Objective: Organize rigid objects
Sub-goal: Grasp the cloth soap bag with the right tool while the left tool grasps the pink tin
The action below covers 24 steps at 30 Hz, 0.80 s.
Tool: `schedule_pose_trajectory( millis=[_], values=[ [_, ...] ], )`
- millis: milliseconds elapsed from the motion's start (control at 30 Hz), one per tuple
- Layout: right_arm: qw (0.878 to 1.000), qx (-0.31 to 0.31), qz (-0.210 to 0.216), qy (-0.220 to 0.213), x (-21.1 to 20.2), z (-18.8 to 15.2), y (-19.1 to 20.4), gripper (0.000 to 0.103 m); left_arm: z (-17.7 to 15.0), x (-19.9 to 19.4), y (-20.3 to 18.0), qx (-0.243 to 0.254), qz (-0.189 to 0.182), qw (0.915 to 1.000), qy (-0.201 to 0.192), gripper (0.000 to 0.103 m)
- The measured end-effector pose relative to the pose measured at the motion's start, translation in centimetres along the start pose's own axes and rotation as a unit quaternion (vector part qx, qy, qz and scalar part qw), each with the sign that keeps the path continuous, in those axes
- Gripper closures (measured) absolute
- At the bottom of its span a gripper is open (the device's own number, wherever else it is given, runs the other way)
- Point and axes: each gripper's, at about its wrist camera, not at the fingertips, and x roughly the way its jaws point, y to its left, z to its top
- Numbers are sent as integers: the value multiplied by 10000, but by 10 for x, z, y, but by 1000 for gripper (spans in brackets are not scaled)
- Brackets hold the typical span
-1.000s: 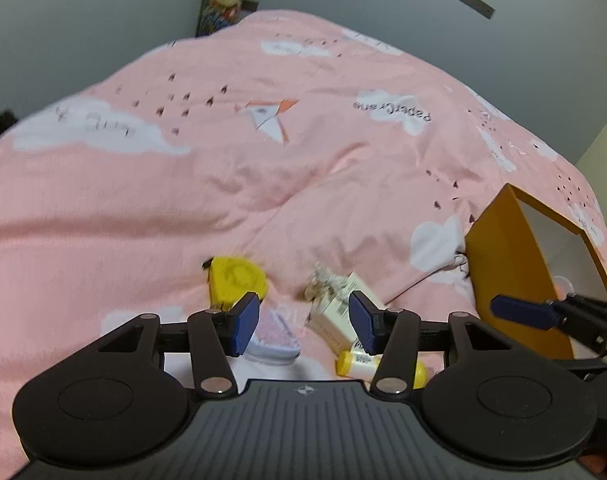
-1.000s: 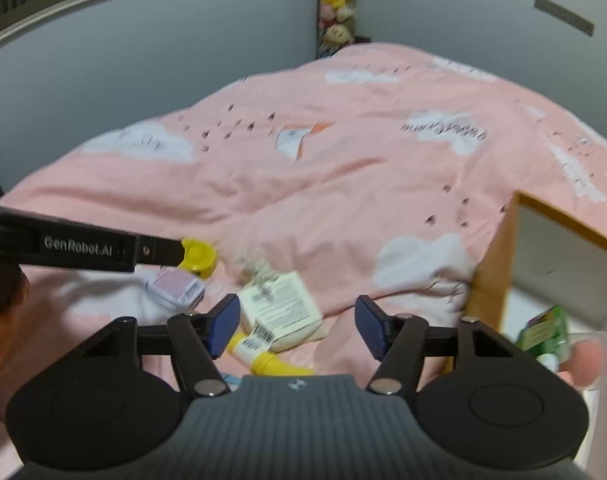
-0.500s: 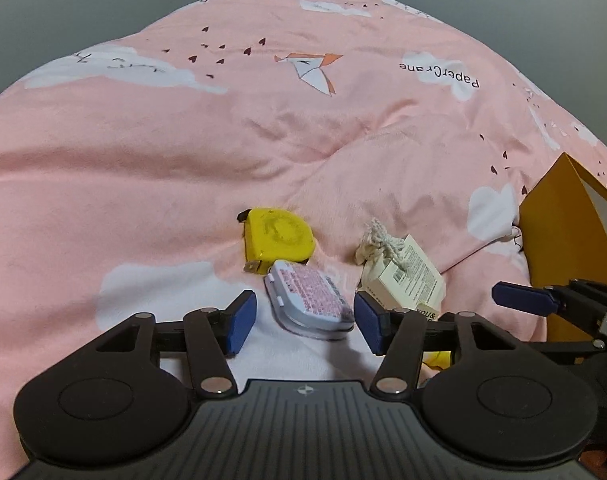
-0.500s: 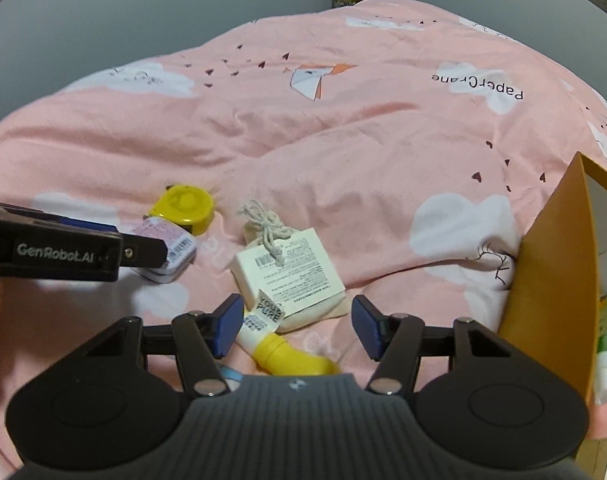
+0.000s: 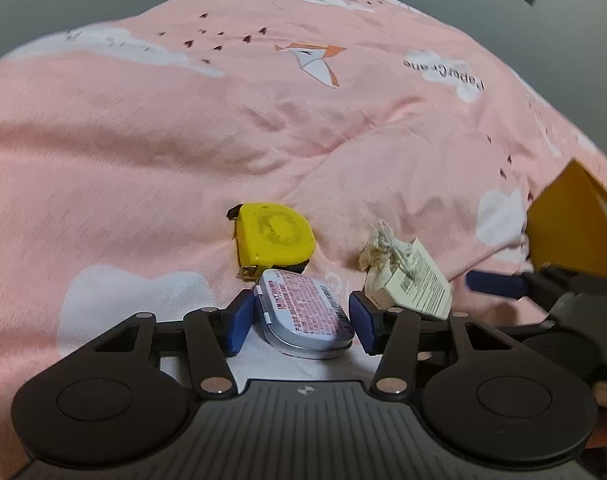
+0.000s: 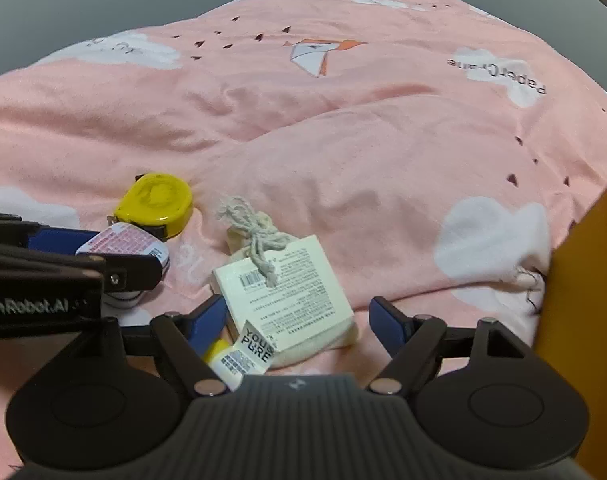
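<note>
Left gripper (image 5: 301, 322) spread around the tin (image 5: 303, 314); it looks light, stiff, slick — pinch its long sides. Right gripper (image 6: 299, 318) spread too.

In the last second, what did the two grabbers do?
The left gripper came down so its open fingers straddle the pink tin; the right gripper came down over the tied pouch. Nothing gripped yet. The tape measure and the tin and pouch stayed put.

Dim, soft indoor light; faint shadows, slight blur, heavy fisheye warping at edges.
</note>
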Motion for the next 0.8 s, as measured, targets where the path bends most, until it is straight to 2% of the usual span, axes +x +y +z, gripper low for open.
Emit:
schedule_pose_trajectory(
  millis=[67,167,233,400,467,800],
  values=[
    [10000,-28,60,33,6,1,0,23,2,-3,6,-250,-127,9996,16,51],
    [9999,-20,80,57,14,2,-2,15,4,-7,15,-624,-373,9973,32,54],
    [9999,25,108,69,18,2,-4,13,5,-8,18,-740,-382,9965,69,60],
    [9993,230,274,130,29,3,-6,14,5,3,16,-633,-241,9975,221,57],
    [9987,294,381,136,30,2,-6,19,4,11,15,-552,-190,9979,268,56],
    [9991,261,309,150,12,-6,-5,28,2,27,13,-336,-193,9984,404,51]
  ],
)
